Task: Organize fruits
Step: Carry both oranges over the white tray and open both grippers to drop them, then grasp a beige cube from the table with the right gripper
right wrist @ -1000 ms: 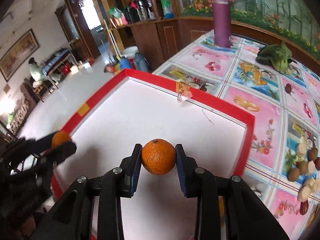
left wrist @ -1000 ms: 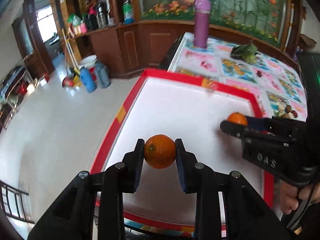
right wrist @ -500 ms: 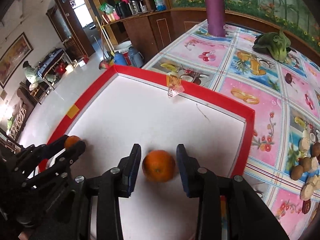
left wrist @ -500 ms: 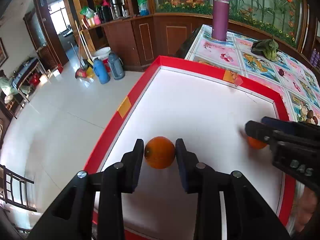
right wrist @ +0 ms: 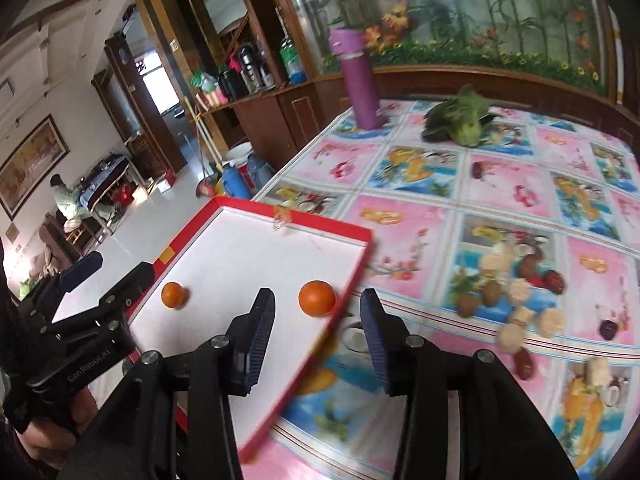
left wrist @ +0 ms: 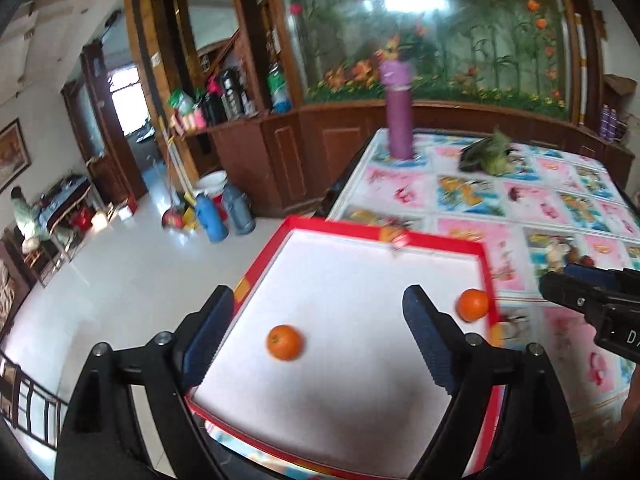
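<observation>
— Left tool [left wrist: 316, 332] spread wide, gripping nothing; right tool [right wrist: 316, 328] likewise released.

— Where's the fruit?

— Both in the red-rimmed tray [right wrist: 352, 256]: one orange [left wrist: 285, 342] loose on the white floor, second orange [right wrist: 317, 298] close to the right rim.

— Handling?

— Probably light, firm, round, prone to rolling. Best pinched across the widest middle, gently

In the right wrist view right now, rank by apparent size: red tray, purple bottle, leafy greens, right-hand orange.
1. Red tray, largest.
2. Purple bottle and leafy greens: similar, both far back, so unsure.
3. Right-hand orange, smallest, though nearer the camera.
</observation>
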Demonstrator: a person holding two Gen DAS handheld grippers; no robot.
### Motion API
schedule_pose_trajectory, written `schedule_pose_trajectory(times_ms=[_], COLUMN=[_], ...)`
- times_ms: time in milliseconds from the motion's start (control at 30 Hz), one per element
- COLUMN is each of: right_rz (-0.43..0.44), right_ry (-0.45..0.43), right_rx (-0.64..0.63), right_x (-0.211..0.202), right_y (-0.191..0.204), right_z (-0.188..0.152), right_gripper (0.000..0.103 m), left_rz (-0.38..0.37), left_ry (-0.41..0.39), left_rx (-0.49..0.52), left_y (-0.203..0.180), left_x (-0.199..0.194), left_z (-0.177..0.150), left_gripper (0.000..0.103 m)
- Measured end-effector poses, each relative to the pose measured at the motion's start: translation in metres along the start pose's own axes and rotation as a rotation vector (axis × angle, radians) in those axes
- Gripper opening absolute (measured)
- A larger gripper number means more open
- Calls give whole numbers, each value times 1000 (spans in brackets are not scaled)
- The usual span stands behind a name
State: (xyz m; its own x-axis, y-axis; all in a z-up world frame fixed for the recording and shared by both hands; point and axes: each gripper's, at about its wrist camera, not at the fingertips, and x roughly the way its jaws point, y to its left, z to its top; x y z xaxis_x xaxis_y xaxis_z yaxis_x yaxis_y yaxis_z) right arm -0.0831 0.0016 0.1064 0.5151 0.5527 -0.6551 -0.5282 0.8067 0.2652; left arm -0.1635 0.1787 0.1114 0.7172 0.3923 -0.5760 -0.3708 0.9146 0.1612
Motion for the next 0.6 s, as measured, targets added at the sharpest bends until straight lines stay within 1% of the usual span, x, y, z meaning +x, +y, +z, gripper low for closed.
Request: schedule_pose_trajectory(times_ms=[233,333,400,467,533,600], right_rz=[-64,-101,-115,-146,-200,-244], right_ry=[-89,-116,-132,-140,-139,-122], right_rx=[30,8,4,-4,-3,32], right_x=[-54,-72,-86,-99,-111,-119], right_y=[-38,-50,-63,-76,-97,-120], right_z=[-12,-18,-25,-36,-49,-62], right_gripper=[44,44,44,44,44,44], left_rz=[-47,-61,-75,-108,-146,-160], left_ry=[-61,-75,-71,-59,-45,-15], left_rx=[57,75,81,89,112,154], left_y=[-39,-53,-62,-72,-83,-101], left_x=[-32,-39,-41,-42,-41,-35], left_z=[12,15,16,13,8,2], left_gripper=[92,96,99,102,103,103])
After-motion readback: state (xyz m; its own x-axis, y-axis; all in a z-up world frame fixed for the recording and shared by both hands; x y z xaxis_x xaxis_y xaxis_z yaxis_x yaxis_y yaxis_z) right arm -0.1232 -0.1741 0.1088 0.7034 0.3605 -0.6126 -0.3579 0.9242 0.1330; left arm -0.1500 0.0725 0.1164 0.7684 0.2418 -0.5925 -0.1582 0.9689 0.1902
